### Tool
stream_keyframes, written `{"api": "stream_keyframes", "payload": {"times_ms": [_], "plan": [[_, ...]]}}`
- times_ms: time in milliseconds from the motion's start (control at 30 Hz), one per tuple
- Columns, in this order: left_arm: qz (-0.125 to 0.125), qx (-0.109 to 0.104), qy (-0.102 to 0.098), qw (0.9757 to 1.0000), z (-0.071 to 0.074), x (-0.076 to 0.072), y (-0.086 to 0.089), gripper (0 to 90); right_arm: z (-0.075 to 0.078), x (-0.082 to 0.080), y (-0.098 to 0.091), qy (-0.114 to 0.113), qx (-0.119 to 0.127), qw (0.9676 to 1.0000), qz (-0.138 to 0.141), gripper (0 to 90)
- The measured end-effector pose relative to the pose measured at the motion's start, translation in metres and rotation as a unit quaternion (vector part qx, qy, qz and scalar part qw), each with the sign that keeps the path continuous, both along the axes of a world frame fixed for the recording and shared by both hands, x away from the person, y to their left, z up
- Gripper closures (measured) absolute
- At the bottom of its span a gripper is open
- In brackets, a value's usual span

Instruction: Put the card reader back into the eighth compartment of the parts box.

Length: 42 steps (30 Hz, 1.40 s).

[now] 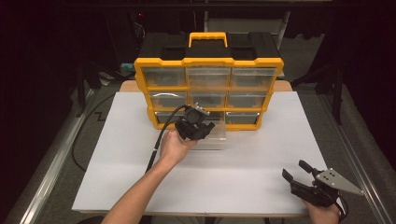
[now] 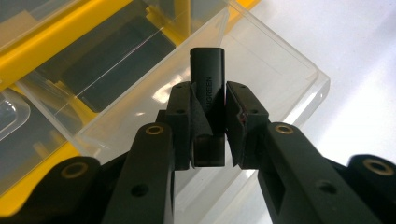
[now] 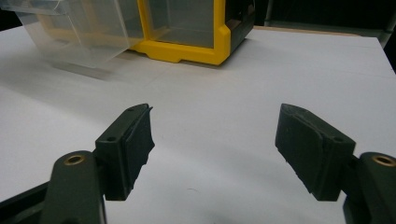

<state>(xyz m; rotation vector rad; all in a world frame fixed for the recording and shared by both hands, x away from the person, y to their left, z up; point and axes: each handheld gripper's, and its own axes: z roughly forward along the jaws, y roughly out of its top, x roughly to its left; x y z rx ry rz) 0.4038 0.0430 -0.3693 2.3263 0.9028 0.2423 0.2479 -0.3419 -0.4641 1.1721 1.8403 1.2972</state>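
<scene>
Yellow drawer organizer (image 1: pixel 208 63) at worktop's far edge, clear pulled-out drawer (image 2: pixel 275 70) below black UGREEN adapter (image 2: pixel 208 79) clamped in left gripper (image 2: pixel 208 109), right gripper (image 3: pixel 215 140) spread wide, nothing held.

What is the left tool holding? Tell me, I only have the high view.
Observer: The left tool is shut on a small black block with UGREEN lettered along its side.
Operator: Now say where that block sits against the drawer.
Observer: In the left gripper view, the block's free end stands over the open clear drawer, which is pulled out of the yellow organizer. The part of the drawer floor I can see around it looks bare. I can't tell whether the block touches the drawer.
</scene>
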Motion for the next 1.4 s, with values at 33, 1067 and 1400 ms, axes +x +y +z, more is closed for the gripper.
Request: {"api": "stream_keyframes", "payload": {"times_ms": [33, 1067, 1400], "plan": [[-0.001, 0.001, 0.000, 1.0000, 0.000, 0.000, 0.000, 72.5, 0.000, 0.000, 0.000, 0.000, 0.000, 1.0000, 0.000, 27.2], [0.000, -0.022, -0.045, 0.9987, 0.020, -0.031, 0.008, 42.2, 0.000, 0.001, 0.000, 0.001, 0.001, 1.0000, 0.001, 27.3], [-0.001, -0.033, -0.049, 0.9983, 0.016, -0.044, 0.020, 41.2, 0.000, 0.001, 0.001, 0.002, -0.001, 1.0000, 0.002, 27.3]]}}
